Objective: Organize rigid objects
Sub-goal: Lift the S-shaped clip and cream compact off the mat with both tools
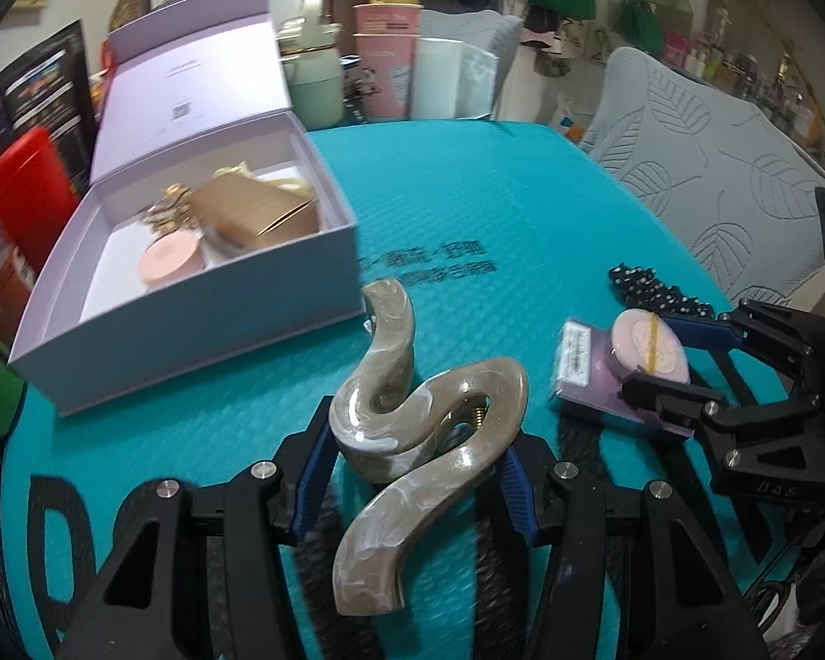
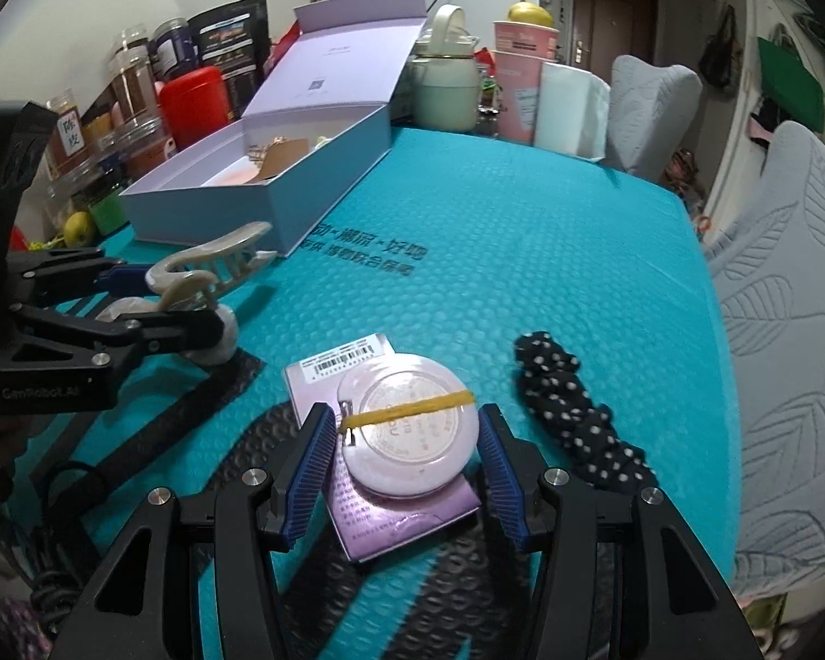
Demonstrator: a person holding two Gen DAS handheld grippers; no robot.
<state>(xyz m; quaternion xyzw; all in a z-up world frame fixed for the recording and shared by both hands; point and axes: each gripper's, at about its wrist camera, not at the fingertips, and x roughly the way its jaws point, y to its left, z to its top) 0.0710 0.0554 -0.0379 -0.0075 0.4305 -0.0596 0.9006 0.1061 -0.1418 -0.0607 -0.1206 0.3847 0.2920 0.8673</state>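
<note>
— Right, entry from my seat at the remote station. What has the left gripper [image 1: 412,473] got?

— It is clenched on the marbled beige hair claw [image 1: 412,423]; both blue pads [image 1: 316,473] press its sides at lower centre of the left wrist view. I see the claw raised clear of the teal mat [image 1: 495,192].

— And the right gripper [image 2: 407,462]?

— Its fingers flank the round pink compact [image 2: 407,434], which has a yellow rubber band [image 2: 407,406] across its lid. The compact sits on a flat purple packet [image 2: 396,517], lower centre of the right wrist view. The pads lie against or just beside the compact's rim; I cannot tell whether they press it.

— Where is the box?

— The lilac box [image 1: 192,297] stands open at middle left of the left wrist view, lid tipped back. Inside I note a round pink case [image 1: 170,261], a gold-brown carton [image 1: 258,214] and a gilt clip [image 1: 173,209].

— Anything else on the mat?

— A black polka-dot scrunchie [image 2: 577,412], right of the compact, apart from it. Jars, a red canister [image 2: 195,102] and a pale green kettle [image 2: 448,82] line the upper edge.
</note>
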